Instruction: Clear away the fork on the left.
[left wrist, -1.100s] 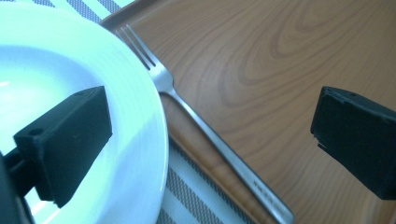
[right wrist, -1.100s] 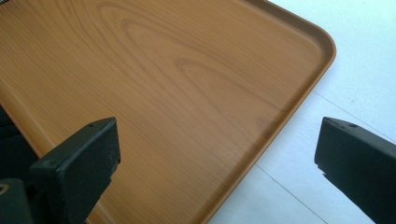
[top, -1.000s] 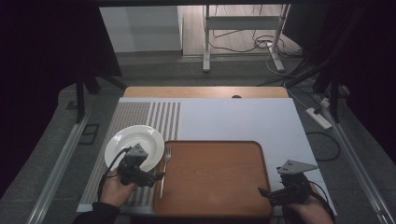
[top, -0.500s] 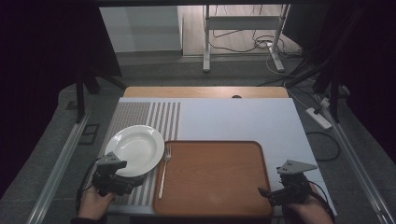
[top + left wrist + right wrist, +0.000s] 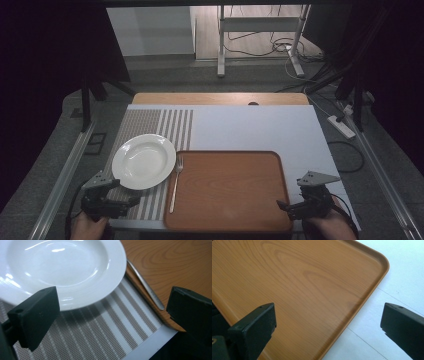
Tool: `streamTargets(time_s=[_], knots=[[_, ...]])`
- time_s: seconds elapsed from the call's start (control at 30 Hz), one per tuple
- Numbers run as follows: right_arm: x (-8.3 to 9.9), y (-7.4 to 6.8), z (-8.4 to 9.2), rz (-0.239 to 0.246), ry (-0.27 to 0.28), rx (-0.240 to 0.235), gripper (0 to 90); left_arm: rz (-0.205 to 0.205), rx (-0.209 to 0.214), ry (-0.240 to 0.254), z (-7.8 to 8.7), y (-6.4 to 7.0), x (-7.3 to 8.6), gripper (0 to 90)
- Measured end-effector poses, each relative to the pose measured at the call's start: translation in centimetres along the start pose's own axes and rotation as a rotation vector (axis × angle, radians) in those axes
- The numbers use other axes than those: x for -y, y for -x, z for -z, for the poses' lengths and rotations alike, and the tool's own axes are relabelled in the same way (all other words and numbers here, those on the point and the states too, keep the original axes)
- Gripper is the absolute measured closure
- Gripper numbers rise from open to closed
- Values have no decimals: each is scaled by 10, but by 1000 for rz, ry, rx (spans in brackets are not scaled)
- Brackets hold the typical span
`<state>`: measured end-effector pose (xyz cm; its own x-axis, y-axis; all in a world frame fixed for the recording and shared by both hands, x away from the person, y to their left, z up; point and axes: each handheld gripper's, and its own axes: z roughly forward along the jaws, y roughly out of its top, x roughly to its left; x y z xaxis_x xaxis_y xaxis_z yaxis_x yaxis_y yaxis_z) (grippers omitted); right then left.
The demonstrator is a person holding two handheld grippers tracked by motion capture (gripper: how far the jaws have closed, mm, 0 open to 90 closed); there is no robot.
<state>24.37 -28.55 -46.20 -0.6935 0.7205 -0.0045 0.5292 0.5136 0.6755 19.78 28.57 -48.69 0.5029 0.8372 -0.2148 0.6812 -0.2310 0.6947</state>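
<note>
A white plate lies on the striped placemat at the left. A fork rests along the left rim of the wooden tray. My left gripper sits at the table's near left corner, just short of the plate, open and holding nothing. Over the tray's near right corner my right gripper is open too, with nothing between its fingers.
The tray sits on a white table top with a wooden strip at its far edge. Beyond the table are metal frame legs and cables on the floor. A power strip lies at the right.
My left gripper has drawn back from over the plate's near edge to the table's near left corner. The plate stays on the placemat. The right gripper has held still.
</note>
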Motion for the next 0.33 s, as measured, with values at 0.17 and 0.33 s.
streamTargets(time_s=[0.17, 0.33], knots=[[0, 0, 0, -4, 1, 4, 9, -8, -26, -5, 5, 0, 4, 0], [0, 0, 0, 1, -3, 4, 9, -9, -29, -18, 4, 0, 3, 0]])
